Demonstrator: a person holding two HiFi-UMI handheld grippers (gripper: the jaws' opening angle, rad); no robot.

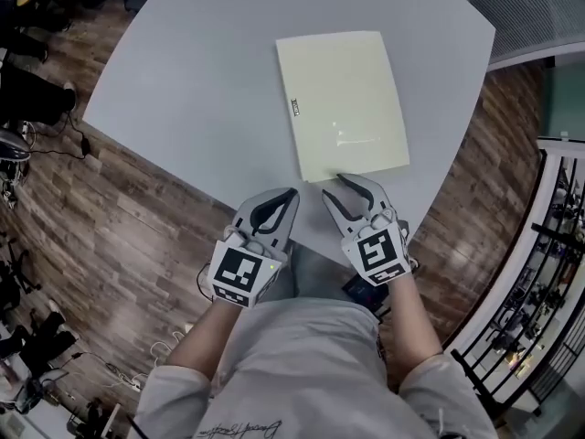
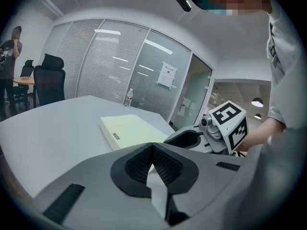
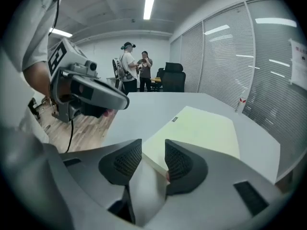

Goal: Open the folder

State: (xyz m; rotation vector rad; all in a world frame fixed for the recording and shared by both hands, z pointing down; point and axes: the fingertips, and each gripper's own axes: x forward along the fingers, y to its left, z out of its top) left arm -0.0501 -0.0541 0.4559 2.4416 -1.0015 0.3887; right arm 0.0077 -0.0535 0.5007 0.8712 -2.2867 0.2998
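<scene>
Folder [image 1: 343, 103] lies closed and flat on the grey table [image 1: 183, 80], its near edge just ahead of our right gripper [image 1: 336, 187], whose jaws stand apart with nothing pinched. Our left gripper [image 1: 285, 198] hovers beside it, jaws together and empty. We judge this the approach; next we must catch the cover's edge alone and lift.
</scene>
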